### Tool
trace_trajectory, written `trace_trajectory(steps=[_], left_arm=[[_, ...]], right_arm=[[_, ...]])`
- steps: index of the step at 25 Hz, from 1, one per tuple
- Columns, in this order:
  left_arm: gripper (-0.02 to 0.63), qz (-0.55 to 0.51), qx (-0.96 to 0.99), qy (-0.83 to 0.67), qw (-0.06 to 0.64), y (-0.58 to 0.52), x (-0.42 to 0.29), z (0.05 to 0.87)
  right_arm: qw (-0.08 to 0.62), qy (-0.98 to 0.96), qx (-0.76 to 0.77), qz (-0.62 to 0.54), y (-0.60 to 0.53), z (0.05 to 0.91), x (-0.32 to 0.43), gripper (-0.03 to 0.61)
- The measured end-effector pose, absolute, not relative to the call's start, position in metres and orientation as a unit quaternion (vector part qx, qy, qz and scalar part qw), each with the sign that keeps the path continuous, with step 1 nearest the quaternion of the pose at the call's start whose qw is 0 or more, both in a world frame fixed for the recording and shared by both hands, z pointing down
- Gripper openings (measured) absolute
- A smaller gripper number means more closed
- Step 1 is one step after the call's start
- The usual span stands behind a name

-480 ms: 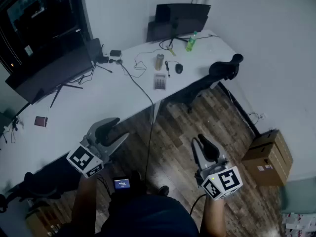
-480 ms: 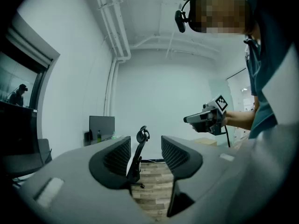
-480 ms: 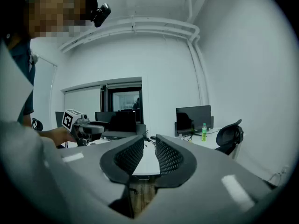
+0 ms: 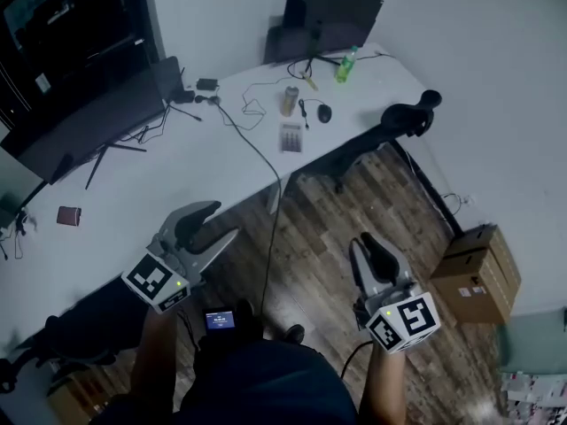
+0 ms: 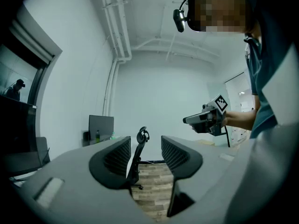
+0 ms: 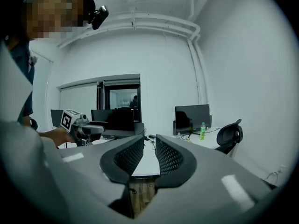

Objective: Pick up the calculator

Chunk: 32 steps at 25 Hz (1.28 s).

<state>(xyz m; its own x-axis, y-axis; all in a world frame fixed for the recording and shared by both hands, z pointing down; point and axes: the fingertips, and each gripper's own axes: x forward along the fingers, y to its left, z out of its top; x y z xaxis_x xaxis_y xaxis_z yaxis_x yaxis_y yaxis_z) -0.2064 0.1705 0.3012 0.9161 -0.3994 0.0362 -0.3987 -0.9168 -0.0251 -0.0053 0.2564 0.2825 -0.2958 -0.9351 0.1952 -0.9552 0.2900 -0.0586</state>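
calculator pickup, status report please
Left gripper open, right gripper shut, both empty. Calculator flat on desk, far ahead, untouched. Cable runs just left of it; nothing on top.

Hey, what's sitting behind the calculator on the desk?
Beyond the calculator: a brown cylinder, a mouse, a bottle and a monitor. What stands behind the monitor is hidden.

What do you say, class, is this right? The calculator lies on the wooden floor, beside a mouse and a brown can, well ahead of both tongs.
No. The calculator lies on the white desk, not the wooden floor, as the head view shows. The rest holds: the mouse and the brown can are beside it, well ahead of the left tongs and the right tongs.
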Motion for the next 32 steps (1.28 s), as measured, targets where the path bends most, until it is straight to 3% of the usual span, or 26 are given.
trace_trajectory(steps=[22, 32], left_arm=[[0.192, -0.026, -0.974, 0.225, -0.011, 0.127, -0.205, 0.315], [0.192, -0.047, -0.963, 0.266, -0.001, 0.109, -0.159, 0.307]], right_arm=[[0.029, -0.815, 0.568, 0.109, 0.193, 0.291, -0.002, 0.063], [0.011, -0.847, 0.519, 0.114, 0.146, 0.295, 0.046, 0.063]])
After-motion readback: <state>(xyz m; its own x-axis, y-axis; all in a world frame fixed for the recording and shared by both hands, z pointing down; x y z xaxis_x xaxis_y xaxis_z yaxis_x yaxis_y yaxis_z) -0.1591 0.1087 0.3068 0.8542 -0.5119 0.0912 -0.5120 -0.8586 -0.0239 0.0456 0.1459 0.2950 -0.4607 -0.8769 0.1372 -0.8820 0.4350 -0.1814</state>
